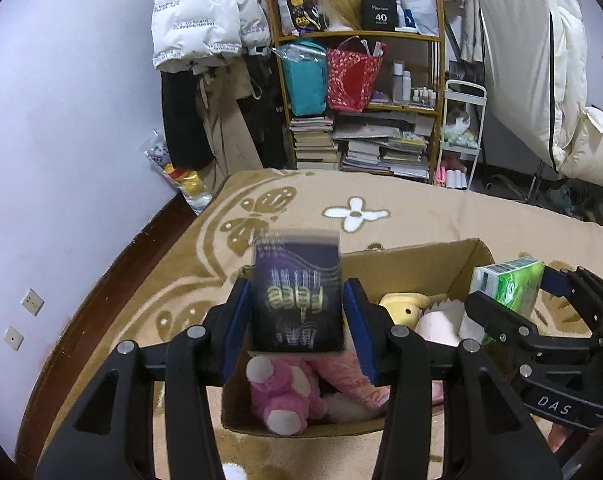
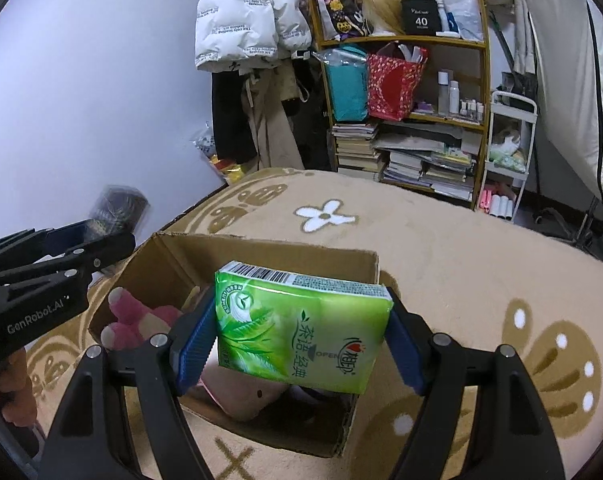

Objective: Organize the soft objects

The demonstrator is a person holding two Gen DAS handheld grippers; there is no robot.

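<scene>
The left claw (image 1: 297,312) is clamping a dark pack (image 1: 297,300) between its blue pads, holding it in the air over the near-left part of the open box (image 1: 417,264). The right claw (image 2: 301,344) is gripping a green tissue pack (image 2: 301,332) by its two short ends, hanging it above the middle of the same box (image 2: 269,248).

The box is sitting on the patterned blanket (image 1: 381,200) and is already holding several soft things: a pink plush (image 1: 285,396) in the near corner, a yellow plush (image 1: 405,306) farther back, and some pale pink and white items between them, too crowded to name. So a good part of the sorting is looking done.

What is remaining, by my reading, is lowering both packs into the box and letting them go. No other loose soft things are showing on the blanket in either view, so these two may be the last, though the frames are not covering the whole bed.
</scene>
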